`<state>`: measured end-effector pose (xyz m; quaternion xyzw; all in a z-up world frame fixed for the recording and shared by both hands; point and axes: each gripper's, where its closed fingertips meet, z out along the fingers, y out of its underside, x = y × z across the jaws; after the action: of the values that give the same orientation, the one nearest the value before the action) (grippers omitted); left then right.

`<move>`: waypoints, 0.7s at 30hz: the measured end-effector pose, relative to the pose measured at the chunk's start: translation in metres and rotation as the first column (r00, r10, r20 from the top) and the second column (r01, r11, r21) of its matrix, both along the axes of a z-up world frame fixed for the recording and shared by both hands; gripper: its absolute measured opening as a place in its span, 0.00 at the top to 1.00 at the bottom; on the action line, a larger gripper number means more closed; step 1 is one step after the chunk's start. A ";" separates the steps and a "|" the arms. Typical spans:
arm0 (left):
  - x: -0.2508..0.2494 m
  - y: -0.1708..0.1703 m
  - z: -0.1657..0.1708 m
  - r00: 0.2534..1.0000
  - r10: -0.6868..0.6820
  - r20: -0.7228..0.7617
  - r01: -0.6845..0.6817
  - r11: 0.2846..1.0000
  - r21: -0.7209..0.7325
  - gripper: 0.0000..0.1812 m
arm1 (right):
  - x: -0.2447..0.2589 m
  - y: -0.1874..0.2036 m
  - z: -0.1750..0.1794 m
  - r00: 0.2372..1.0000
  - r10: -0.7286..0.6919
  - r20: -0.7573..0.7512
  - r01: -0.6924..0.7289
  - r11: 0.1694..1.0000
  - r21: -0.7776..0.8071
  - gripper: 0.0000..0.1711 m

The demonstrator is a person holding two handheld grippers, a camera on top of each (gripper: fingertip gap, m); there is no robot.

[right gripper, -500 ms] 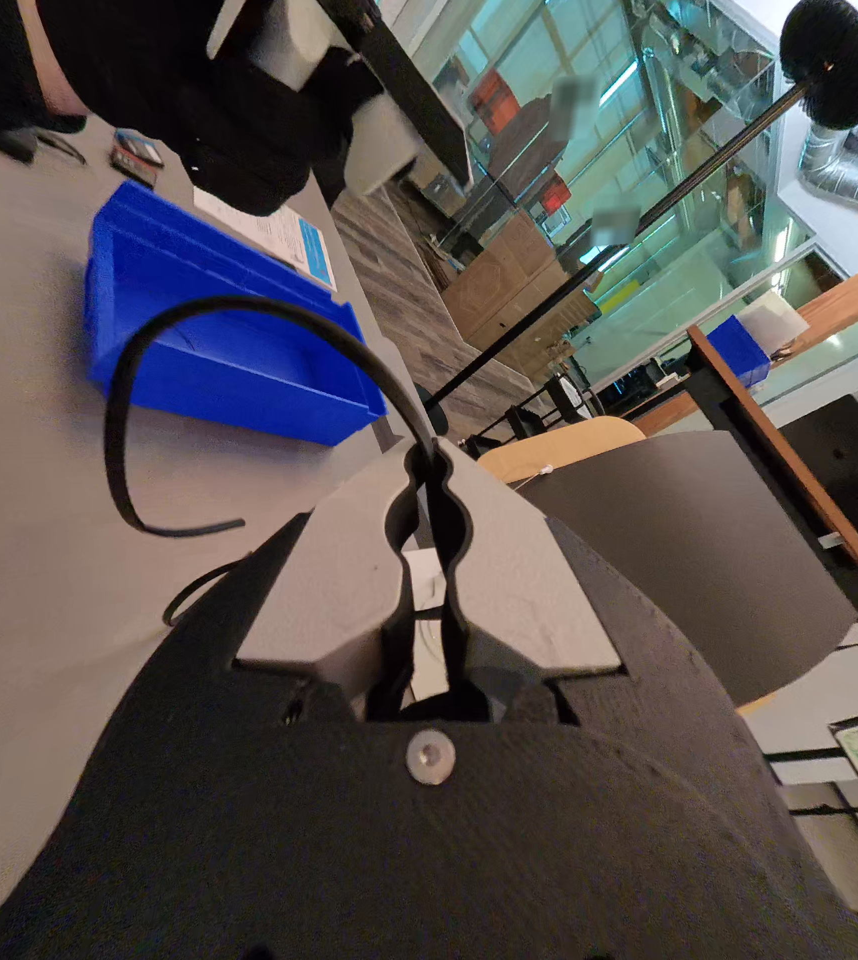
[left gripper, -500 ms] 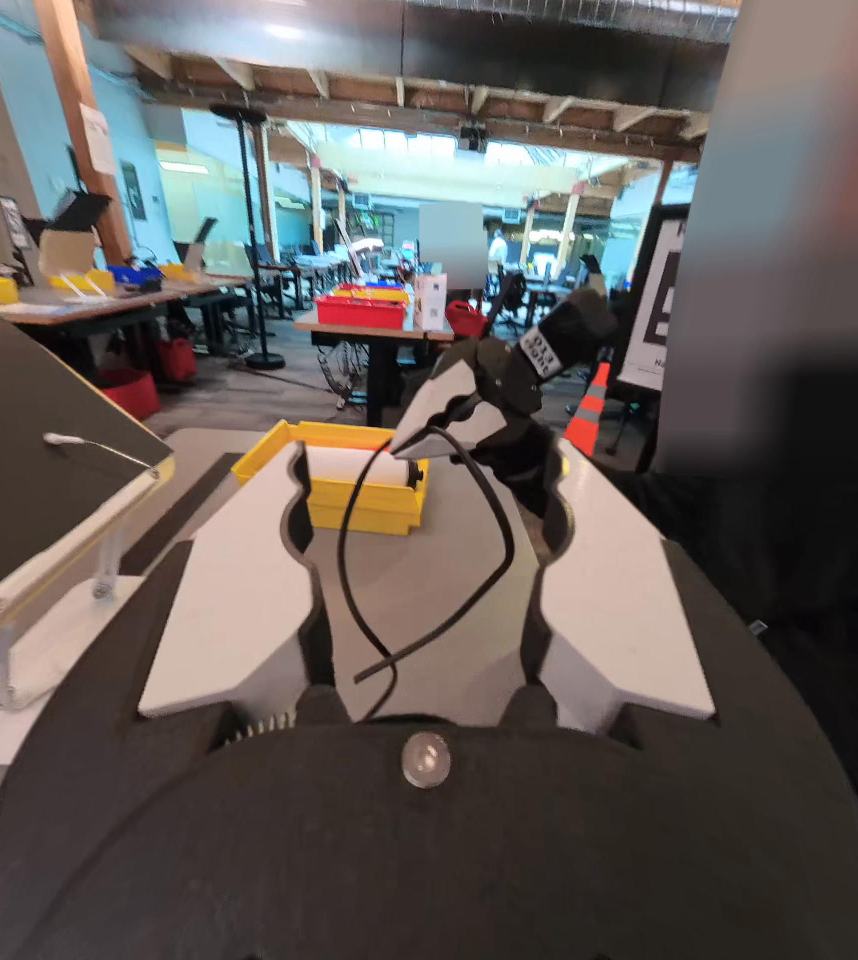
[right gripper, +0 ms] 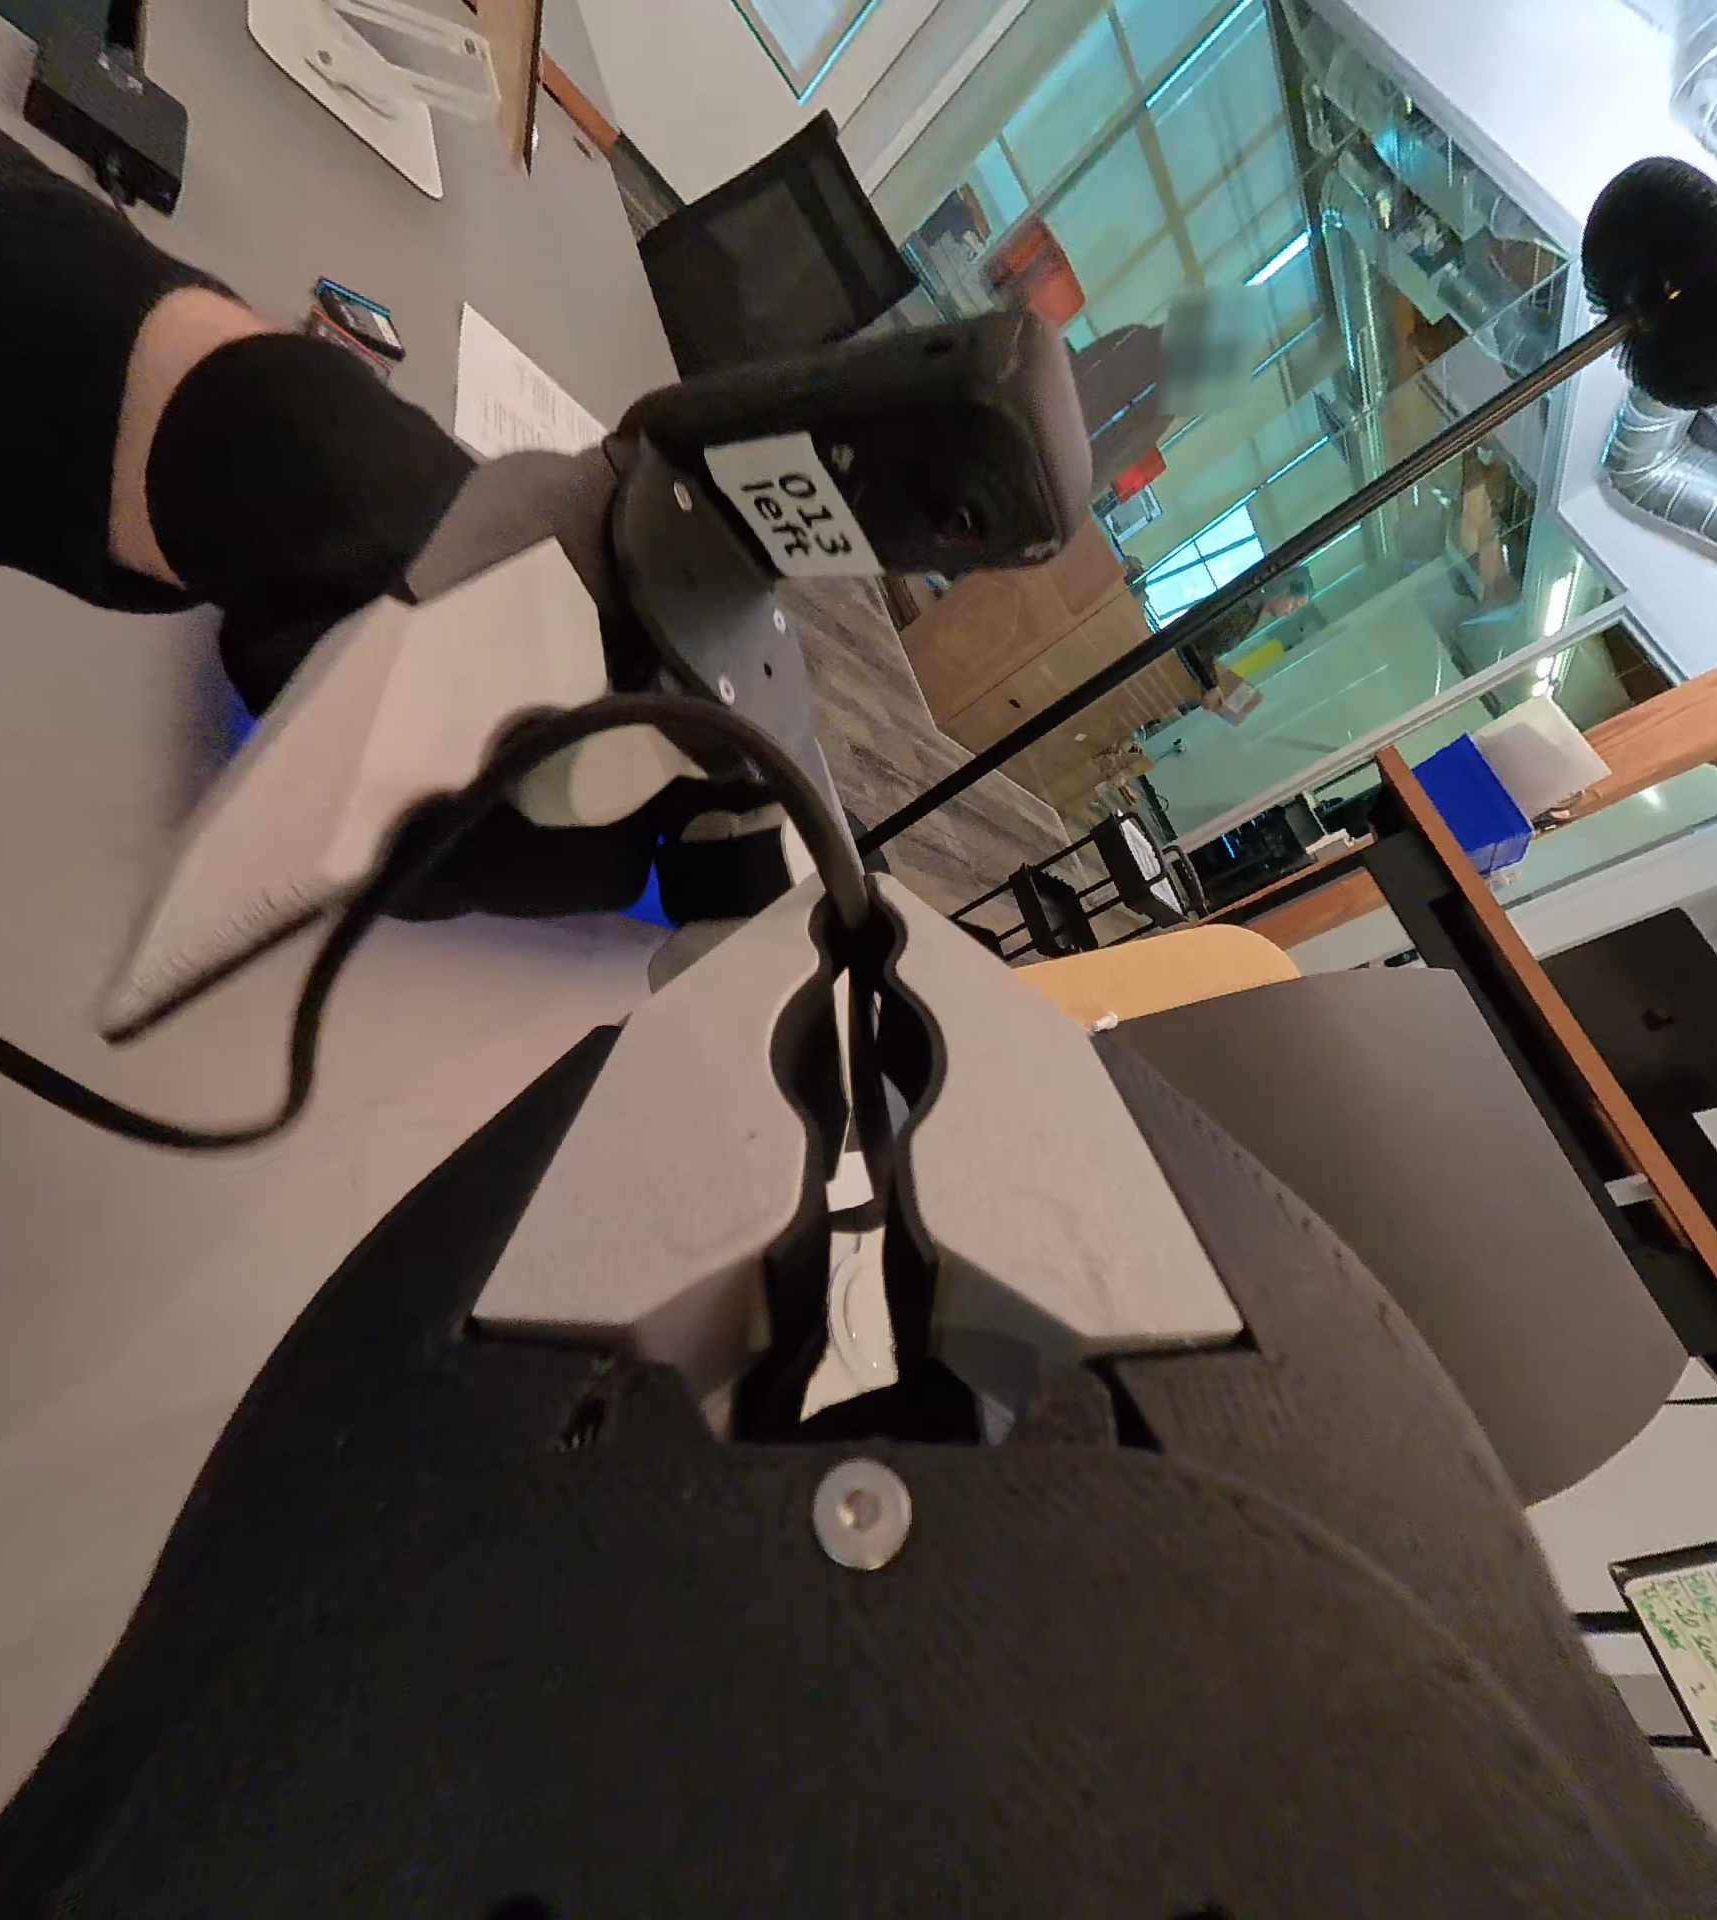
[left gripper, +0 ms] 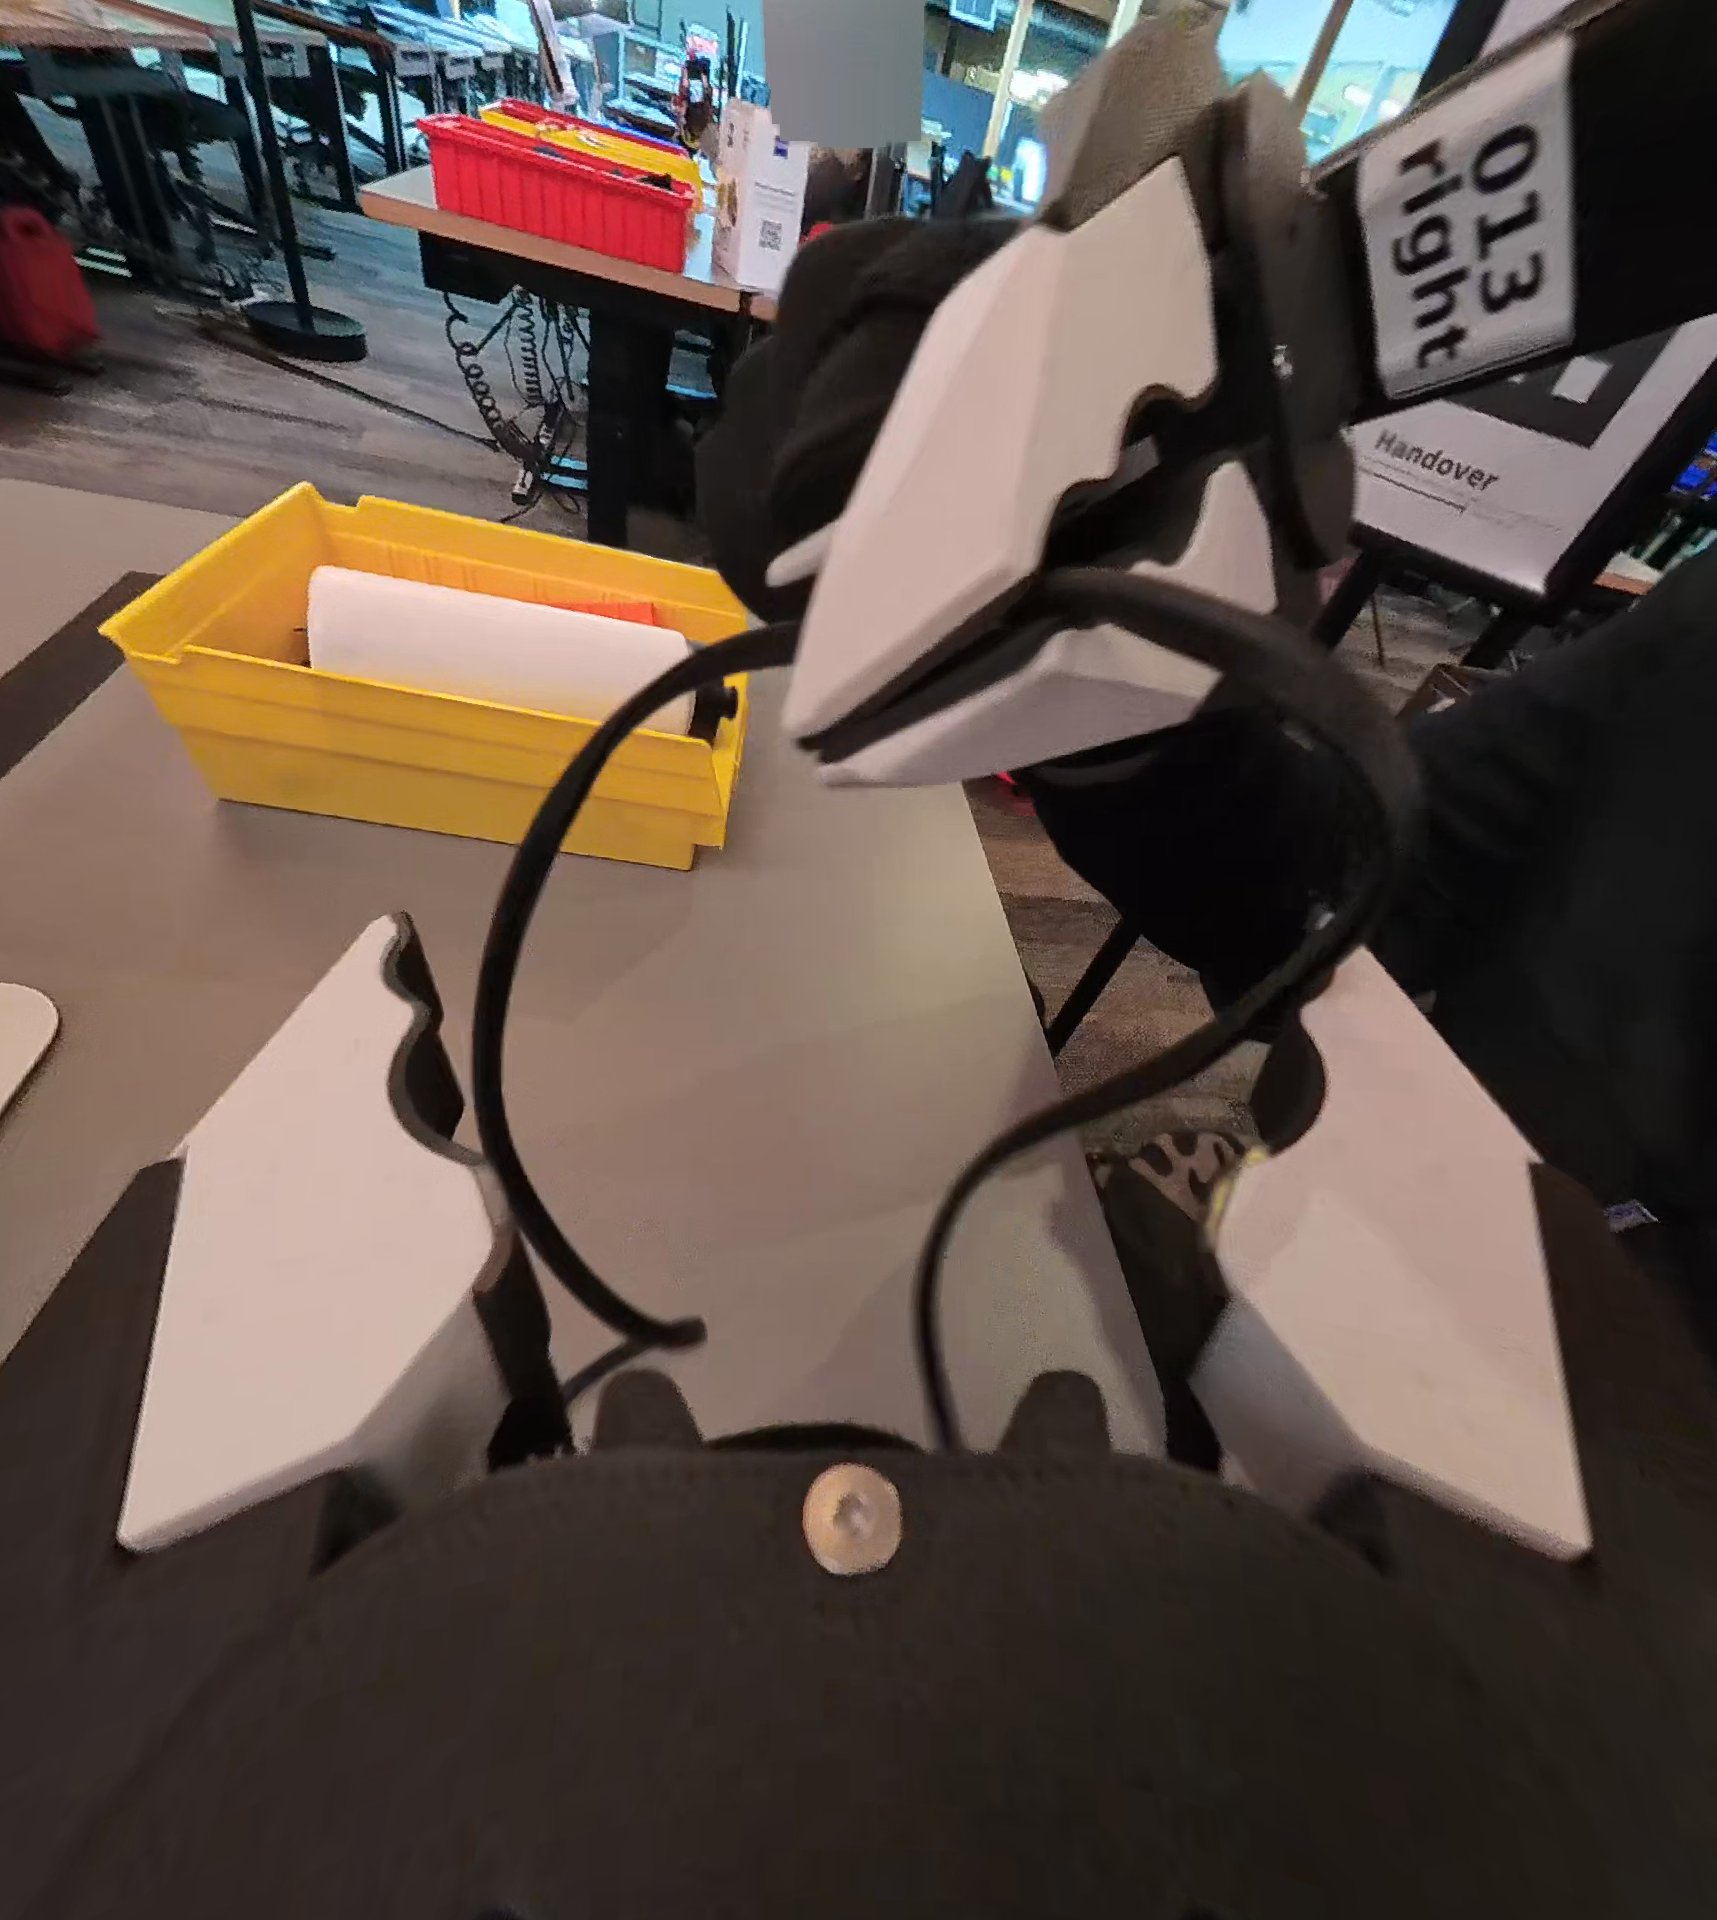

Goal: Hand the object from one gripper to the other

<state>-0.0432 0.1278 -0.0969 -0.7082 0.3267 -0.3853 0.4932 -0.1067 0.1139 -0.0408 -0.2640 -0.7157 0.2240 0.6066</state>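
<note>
1. Two handheld grippers meet above a grey table (left gripper: 812,997). The right gripper (left gripper: 812,753) has its pale fingers pressed together on a thin black cable (left gripper: 501,987), pinched near their tips.
2. Seen from the left gripper (left gripper: 849,1226), whose fingers stand wide apart, the cable hangs in loops straight ahead. One strand curves down close beside the left finger; another sweeps past the right finger and drops toward the gripper's base.
3. From the right gripper's own camera (right gripper: 849,914), the cable rises out of its tips, arches over to the left, and trails across the left gripper's finger (right gripper: 366,758) before running off toward the table.
4. Handover is not yet made, in my judgement: the left fingers hold nothing.
5. To do this step well, centre one strand between the left fingers, well clear of the right gripper's tips, so the two tools do not collide.
6. Close firmly on a single strand. The cable is thin and springy, so it may slide out along the scalloped inner edges.
7. Only then should the right gripper let go.
8. Beyond the left gripper, ahead and slightly left, sits a yellow bin (left gripper: 438,748) containing a white roll (left gripper: 490,649).
</note>
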 end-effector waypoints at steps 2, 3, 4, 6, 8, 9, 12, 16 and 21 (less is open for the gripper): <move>0.000 0.003 -0.004 1.000 0.000 0.010 0.000 1.000 -0.002 0.20 | 0.000 -0.003 0.001 1.000 0.014 -0.007 -0.014 1.000 -0.003 1.00; -0.001 0.006 -0.008 1.000 0.010 0.000 -0.010 1.000 -0.008 0.21 | 0.000 -0.006 0.001 1.000 0.025 -0.009 -0.026 1.000 -0.006 1.00; -0.002 0.008 -0.012 1.000 0.019 -0.011 -0.019 1.000 -0.010 0.23 | -0.001 -0.008 0.001 0.999 0.035 -0.009 -0.035 0.999 -0.007 1.00; -0.004 0.009 -0.015 1.000 0.017 -0.001 -0.017 1.000 -0.014 0.31 | -0.001 -0.011 0.002 0.999 0.042 -0.013 -0.042 0.999 -0.002 1.00; -0.004 0.009 -0.019 1.000 0.001 -0.005 -0.001 1.000 -0.015 0.41 | -0.001 -0.015 0.004 0.998 0.057 -0.018 -0.057 0.998 -0.009 1.00; -0.004 0.010 -0.021 1.000 0.003 -0.008 -0.003 1.000 -0.015 0.45 | -0.001 -0.017 0.005 0.998 0.061 -0.021 -0.062 0.998 -0.010 1.00; -0.005 0.010 -0.025 1.000 -0.007 0.000 0.007 1.000 -0.019 0.60 | -0.001 -0.021 0.007 0.996 0.079 -0.030 -0.079 0.997 -0.019 1.00; -0.006 0.006 -0.027 0.999 -0.038 0.004 0.038 0.999 -0.014 0.86 | 0.002 -0.025 0.012 0.993 0.104 -0.047 -0.106 0.994 -0.039 1.00; -0.007 0.005 -0.029 0.999 -0.044 -0.026 0.044 0.999 0.004 0.99 | 0.008 -0.027 0.018 0.988 0.137 -0.070 -0.142 0.987 -0.078 1.00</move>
<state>-0.0500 0.1324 -0.1257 -0.7047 0.3493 -0.3863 0.4819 -0.0992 0.0865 -0.0224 -0.2308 -0.7026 0.3038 0.6007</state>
